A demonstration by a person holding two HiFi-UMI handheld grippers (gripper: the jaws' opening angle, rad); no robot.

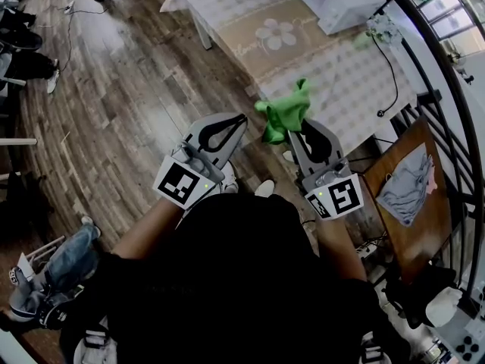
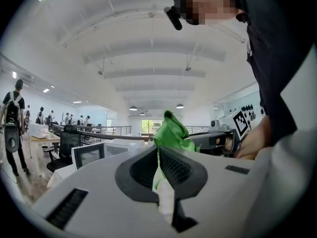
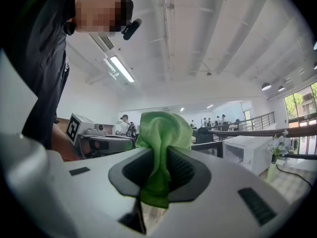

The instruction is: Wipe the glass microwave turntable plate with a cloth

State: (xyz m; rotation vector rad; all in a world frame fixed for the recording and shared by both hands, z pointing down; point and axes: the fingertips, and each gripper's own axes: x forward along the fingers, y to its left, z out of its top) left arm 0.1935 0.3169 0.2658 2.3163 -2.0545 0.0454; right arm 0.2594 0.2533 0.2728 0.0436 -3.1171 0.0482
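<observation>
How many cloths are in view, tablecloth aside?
2: a green cloth pinched in the right gripper, and a grey cloth lying on the wooden board at far right. Others may be hidden.

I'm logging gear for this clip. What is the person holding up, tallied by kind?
grippers: 2 (left gripper, right gripper)
green cloth: 1
Total: 3

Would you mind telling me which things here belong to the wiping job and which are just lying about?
Job: green cloth, pinched in the right gripper; left gripper, closed on its other edge. The glass plate is not in view.
Lying about: grey garment on the wooden board; black cable and flowers on the table.
</observation>
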